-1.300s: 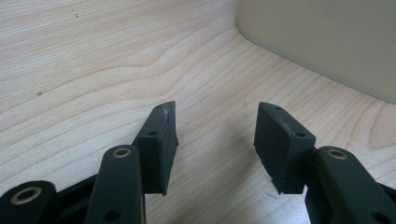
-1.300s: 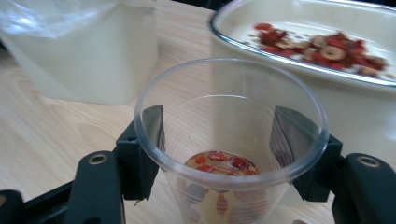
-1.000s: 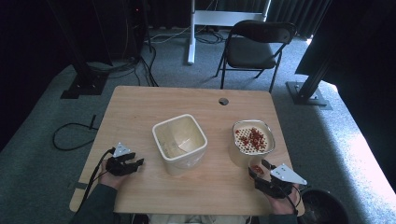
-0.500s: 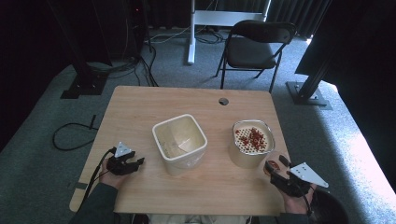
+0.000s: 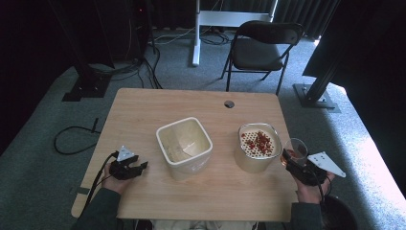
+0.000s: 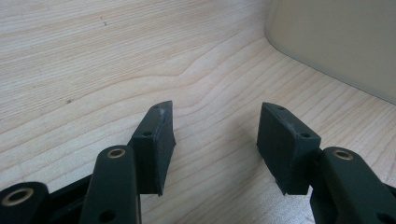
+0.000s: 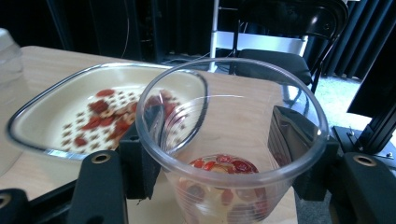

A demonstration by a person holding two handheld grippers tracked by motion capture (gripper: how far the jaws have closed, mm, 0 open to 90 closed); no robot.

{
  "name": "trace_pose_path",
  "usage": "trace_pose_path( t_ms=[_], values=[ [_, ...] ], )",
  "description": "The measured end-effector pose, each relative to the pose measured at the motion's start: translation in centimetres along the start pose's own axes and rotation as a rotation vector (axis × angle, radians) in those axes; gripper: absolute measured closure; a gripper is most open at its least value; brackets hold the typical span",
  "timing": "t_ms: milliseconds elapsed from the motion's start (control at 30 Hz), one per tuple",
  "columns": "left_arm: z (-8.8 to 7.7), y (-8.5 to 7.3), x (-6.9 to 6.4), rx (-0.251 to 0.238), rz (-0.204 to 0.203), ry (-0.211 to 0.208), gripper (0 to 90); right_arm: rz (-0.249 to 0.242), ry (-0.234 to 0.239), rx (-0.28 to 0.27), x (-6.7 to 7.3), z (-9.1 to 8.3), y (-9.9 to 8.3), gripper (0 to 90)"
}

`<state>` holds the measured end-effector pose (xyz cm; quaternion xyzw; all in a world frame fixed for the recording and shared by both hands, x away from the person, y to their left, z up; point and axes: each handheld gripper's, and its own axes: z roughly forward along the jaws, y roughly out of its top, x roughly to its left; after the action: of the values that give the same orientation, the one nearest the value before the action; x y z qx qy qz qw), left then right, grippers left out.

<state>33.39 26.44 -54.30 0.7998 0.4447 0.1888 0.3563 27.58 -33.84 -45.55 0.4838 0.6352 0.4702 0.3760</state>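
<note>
The right gripper (image 5: 296, 162) clamped a clear cup (image 7: 232, 140) upright, red bits in its bottom, just at three o'clock of the strainer bowl (image 5: 258, 146). The left gripper (image 5: 130, 168) lay jaws wide, holding nothing, on the table (image 5: 143, 115) at nine o'clock of the cream tub (image 5: 184, 146).

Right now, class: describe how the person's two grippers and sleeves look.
Both the left gripper and right gripper are black, each topped by a grey three-cornered plate. Their jaws are flat black blocks on arms with brass-ringed holes. A black cable trails from each. The sleeves are dark.
</note>
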Motion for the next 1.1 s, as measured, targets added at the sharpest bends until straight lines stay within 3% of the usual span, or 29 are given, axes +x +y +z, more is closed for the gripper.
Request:
trace_pose_path(
  t_ms=[433,900,1100],
  values=[
    [-0.1,-0.1,-0.1,0.002,0.004,0.011,45.9,-0.003,-0.051,0.036,-1.5,3.2,1.0,36.7],
    [-0.1,-0.1,-0.1,0.001,-0.006,0.008,45.9,-0.123,-0.096,0.022,-1.6,3.7,3.1,36.9],
    [-0.1,-0.1,0.0,-0.001,-0.01,0.008,45.9,-0.162,-0.121,0.054,-1.4,4.0,3.7,37.2]
  ],
)
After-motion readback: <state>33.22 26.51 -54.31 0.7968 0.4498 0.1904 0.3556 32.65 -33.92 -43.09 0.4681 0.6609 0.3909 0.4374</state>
